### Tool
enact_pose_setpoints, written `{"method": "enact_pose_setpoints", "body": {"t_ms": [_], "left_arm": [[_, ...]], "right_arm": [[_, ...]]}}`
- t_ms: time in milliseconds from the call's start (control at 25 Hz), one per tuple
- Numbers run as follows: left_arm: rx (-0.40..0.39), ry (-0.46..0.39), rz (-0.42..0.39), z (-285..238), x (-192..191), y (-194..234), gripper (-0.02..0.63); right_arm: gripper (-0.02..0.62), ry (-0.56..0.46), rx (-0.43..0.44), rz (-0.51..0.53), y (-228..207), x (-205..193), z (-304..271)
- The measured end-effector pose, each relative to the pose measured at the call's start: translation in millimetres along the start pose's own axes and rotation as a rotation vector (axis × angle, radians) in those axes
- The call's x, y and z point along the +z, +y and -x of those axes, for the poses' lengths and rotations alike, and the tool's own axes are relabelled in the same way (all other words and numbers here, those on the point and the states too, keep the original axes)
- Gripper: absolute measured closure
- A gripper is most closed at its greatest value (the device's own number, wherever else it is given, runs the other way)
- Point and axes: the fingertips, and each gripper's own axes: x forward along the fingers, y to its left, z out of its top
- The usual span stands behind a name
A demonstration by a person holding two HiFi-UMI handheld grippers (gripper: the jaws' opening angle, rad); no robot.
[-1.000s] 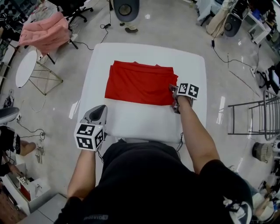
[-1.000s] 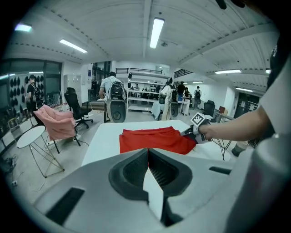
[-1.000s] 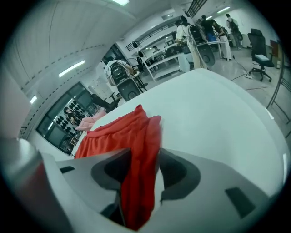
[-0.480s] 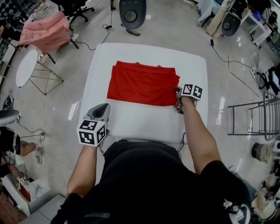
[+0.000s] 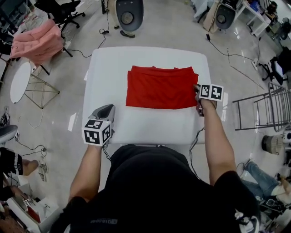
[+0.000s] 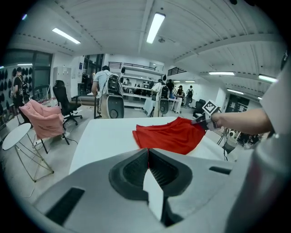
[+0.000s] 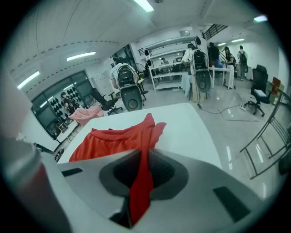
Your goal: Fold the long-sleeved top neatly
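The red long-sleeved top (image 5: pixel 159 88) lies folded into a rectangle on the far half of the white table (image 5: pixel 150 125). My right gripper (image 5: pixel 197 93) is at the top's right edge. Its jaws are closing with red cloth pinched between them (image 7: pixel 143 154), and the edge (image 7: pixel 152 125) is lifted off the table. In the left gripper view the top (image 6: pixel 170 136) rises toward that gripper. My left gripper (image 5: pixel 105 109) hovers over the table's near left part, apart from the top. It (image 6: pixel 148 152) is shut with no cloth in it.
A pink garment (image 5: pixel 38 41) hangs on a chair at the far left, beside a round white side table (image 5: pixel 20 82). A grey round-faced machine (image 5: pixel 128 13) stands beyond the table. A metal rack (image 5: pixel 268 109) is at the right, and cables run over the floor.
The right gripper went from open to closed on the top's right edge and raised it. The left gripper sank slightly toward the table.
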Motion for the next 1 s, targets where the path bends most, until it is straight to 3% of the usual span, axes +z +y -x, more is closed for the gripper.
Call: {"method": "enact_pose_setpoints", "body": {"t_ms": [200, 440, 640, 800, 920, 1000], "left_arm": [[-0.047, -0.002, -0.007, -9, 1, -1, 0.598], [-0.077, 0.012, 0.008, -9, -7, 4, 0.598], [-0.087, -0.005, 0.022, 9, -8, 11, 0.598], [-0.086, -0.008, 0.028, 24, -16, 29, 0.598], [-0.084, 0.008, 0.042, 36, -28, 42, 0.598], [-0.090, 0.025, 0.045, 40, -37, 46, 0.598]], "right_arm": [[0.541, -0.039, -0.030, 0.075, 19, 36, 38], [0.546, -0.061, 0.082, 0.135, 134, 61, 42], [0.549, -0.014, 0.094, 0.176, 218, 46, -3], [0.551, 0.048, 0.008, 0.196, 258, 8, -64], [0.549, 0.127, -0.127, 0.286, 271, -26, -93], [0.538, 0.142, -0.138, 0.368, 287, -36, -111]]}}
